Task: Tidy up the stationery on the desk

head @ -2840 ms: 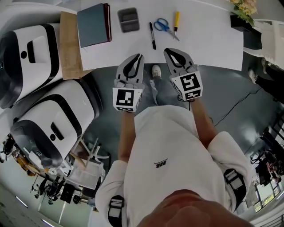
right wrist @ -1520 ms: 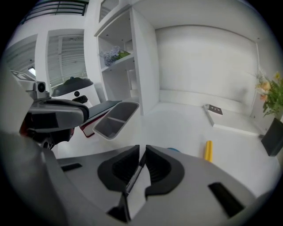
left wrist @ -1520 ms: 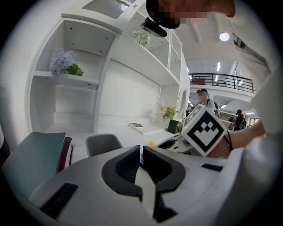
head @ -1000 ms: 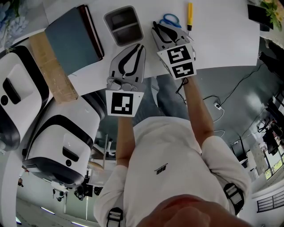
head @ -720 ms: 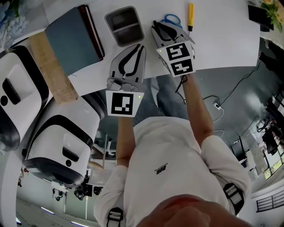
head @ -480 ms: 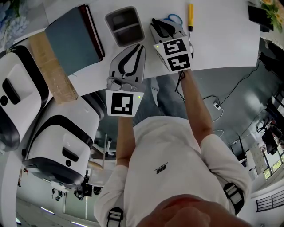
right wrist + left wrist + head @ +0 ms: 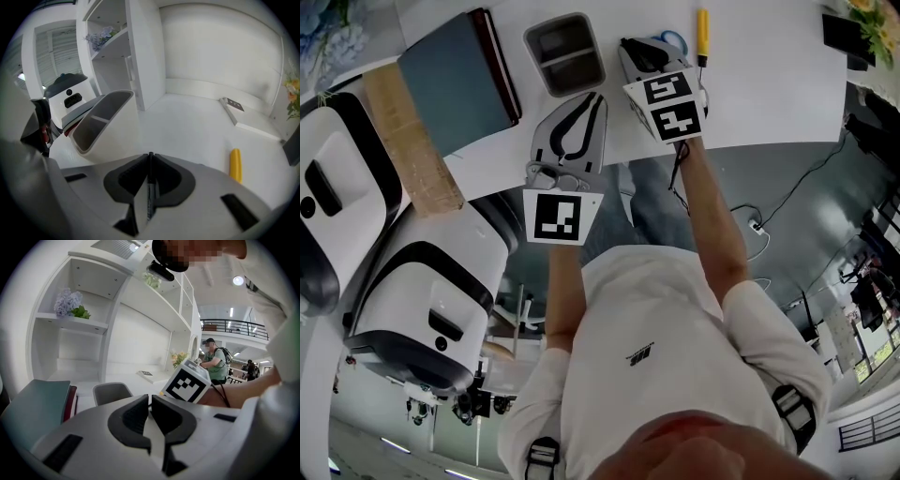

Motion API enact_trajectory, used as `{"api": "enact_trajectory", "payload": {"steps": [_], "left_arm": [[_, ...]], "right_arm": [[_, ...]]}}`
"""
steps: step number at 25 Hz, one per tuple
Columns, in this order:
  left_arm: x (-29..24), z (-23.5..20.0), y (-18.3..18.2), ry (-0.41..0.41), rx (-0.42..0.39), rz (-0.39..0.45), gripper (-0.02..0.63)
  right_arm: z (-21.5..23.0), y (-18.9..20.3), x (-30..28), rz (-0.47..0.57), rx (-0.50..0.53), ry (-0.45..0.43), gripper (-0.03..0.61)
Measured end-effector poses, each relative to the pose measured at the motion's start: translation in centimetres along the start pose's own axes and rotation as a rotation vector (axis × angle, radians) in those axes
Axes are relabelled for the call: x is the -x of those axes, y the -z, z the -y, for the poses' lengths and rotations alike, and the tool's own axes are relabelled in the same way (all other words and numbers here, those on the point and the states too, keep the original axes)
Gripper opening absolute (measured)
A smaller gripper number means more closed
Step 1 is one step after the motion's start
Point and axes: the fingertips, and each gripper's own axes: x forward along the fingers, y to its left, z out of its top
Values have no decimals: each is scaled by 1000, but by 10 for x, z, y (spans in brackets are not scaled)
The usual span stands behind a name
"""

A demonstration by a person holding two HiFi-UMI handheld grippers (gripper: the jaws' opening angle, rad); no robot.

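The left hand-held gripper [image 7: 593, 97] is nearest, over the front edge of the white bench [image 7: 769, 84]. It has a pale grey moulded shell with ribbed black pads. In the left gripper view those pads are drawn together to a thin slit with nothing in it, so it is clenched on nothing.

Just beyond and to its right is the right hand-held gripper [image 7: 639, 52], of the same make, with its marker cube tipped up toward the head camera. The right gripper view shows it grasping a pen [image 7: 149, 190]. The pen is slim, black and smooth. It is pinched between the two pads and lies lengthwise along the seam, in line with the jaws, with one end at their front edge. Whether that end touches the bench cannot be told.

Past the jaws and to their left stands a grey tray [image 7: 558, 37]. It is a matt, round-cornered rectangle with a cross wall splitting it in two. It is near the pen but apart from it.

Blue-handled scissors [image 7: 673, 39] show just beside the right hand-held gripper, partly hidden by it. A straight yellow handle [image 7: 701, 23] lies on the bench to their right.

Further left is a flat teal notebook [image 7: 450, 80] with a dark red edge showing along one side.
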Motion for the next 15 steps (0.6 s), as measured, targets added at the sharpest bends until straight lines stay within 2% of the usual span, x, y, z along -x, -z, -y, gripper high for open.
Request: {"api": "enact_trajectory", "payload": {"steps": [8,15], "left_arm": [[5,0,-6,-17,15,16,0],[10,-3,-12,-41,23,28,0]], "right_arm": [[-2,-9,24,69,-7,-32,32],[-14,-38,60,191,11,-61,32]]}}
